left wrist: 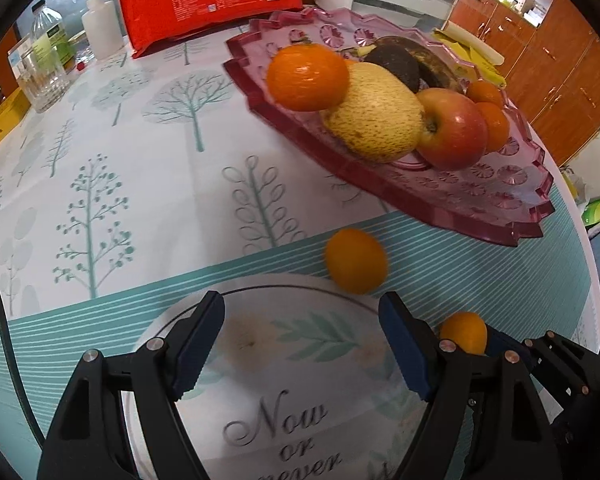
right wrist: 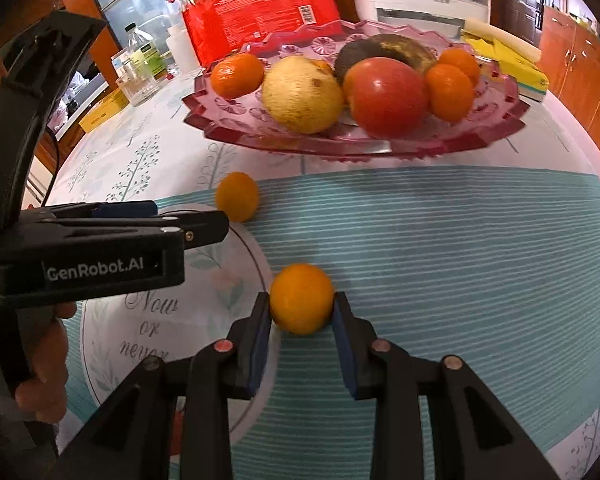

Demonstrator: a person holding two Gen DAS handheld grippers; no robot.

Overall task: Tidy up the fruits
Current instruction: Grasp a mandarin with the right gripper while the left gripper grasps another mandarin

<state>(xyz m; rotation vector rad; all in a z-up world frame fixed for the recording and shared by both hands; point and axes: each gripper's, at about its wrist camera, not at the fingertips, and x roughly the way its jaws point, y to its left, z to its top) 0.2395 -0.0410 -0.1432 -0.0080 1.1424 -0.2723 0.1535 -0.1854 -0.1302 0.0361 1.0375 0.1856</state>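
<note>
A pink glass fruit tray [left wrist: 480, 204] [right wrist: 496, 128] holds a yellow pear [left wrist: 374, 116], a red apple [left wrist: 454, 132], several oranges and a dark banana [left wrist: 412, 60]. A small orange [left wrist: 356, 260] [right wrist: 237, 196] lies loose on the tablecloth in front of the tray. My left gripper [left wrist: 302, 336] is open and empty just short of it. My right gripper [right wrist: 302, 320] is shut on a second small orange [right wrist: 302, 298] [left wrist: 464, 332], low over the cloth, to the right of the left gripper [right wrist: 188, 220].
A red packet [left wrist: 208, 0], a white bottle [left wrist: 102, 26], a clear bottle [left wrist: 50, 32] and a glass container [left wrist: 40, 76] stand at the table's far side. A yellow box [left wrist: 4, 120] lies far left. Yellow items [right wrist: 512, 64] lie behind the tray. The table edge curves at right.
</note>
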